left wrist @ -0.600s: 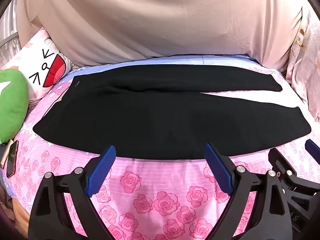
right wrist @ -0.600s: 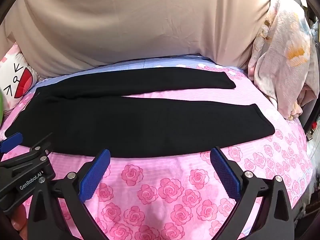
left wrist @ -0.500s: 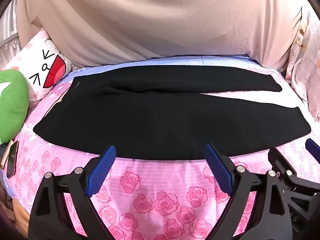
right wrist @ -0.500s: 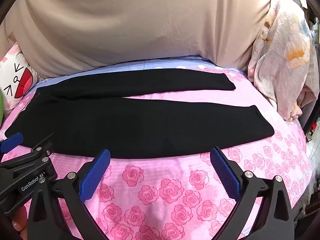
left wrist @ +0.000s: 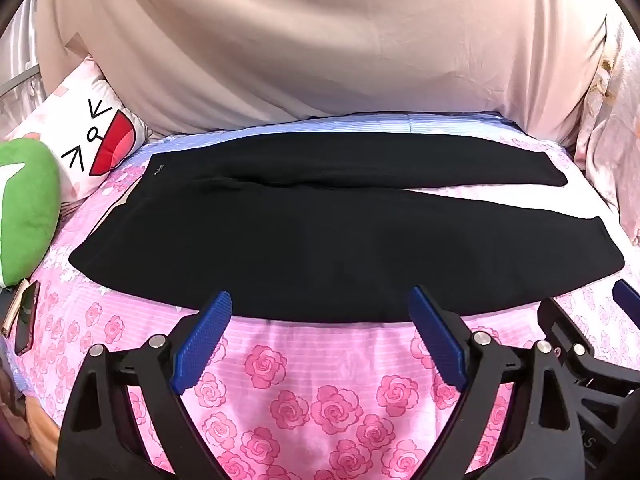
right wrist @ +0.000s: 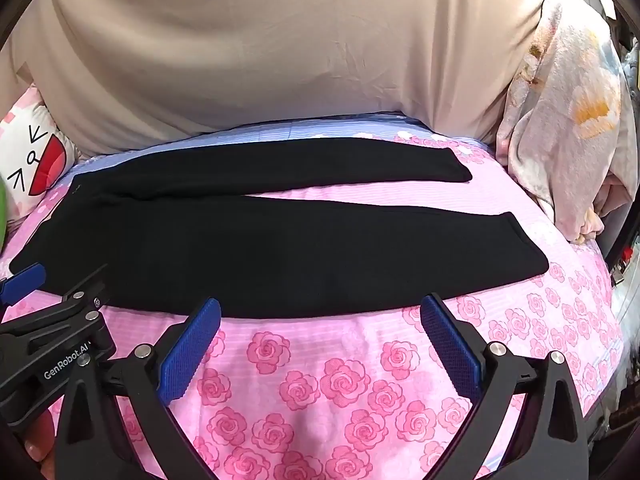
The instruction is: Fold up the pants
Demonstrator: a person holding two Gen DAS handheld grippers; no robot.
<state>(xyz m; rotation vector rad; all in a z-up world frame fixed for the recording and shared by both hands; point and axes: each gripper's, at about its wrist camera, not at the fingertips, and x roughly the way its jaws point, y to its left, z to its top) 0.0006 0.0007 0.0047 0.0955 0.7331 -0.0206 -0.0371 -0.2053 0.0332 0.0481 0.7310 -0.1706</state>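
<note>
Side by side, left tongs [left wrist: 320, 312] and right tongs [right wrist: 320, 316] tilt downward, spread wide, short of the black pants [left wrist: 320, 236].

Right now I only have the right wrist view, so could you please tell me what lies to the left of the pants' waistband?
Observer: A green plush toy sits there, apart from the pants.
Operator: Thank you. Is anything else near it?
Observer: Yes, a phone lies flat at the left edge of the bed, nearer to us than the toy.
Operator: And is the left gripper holding anything?
Observer: No, the left gripper stands wide open and grips nothing.
</note>
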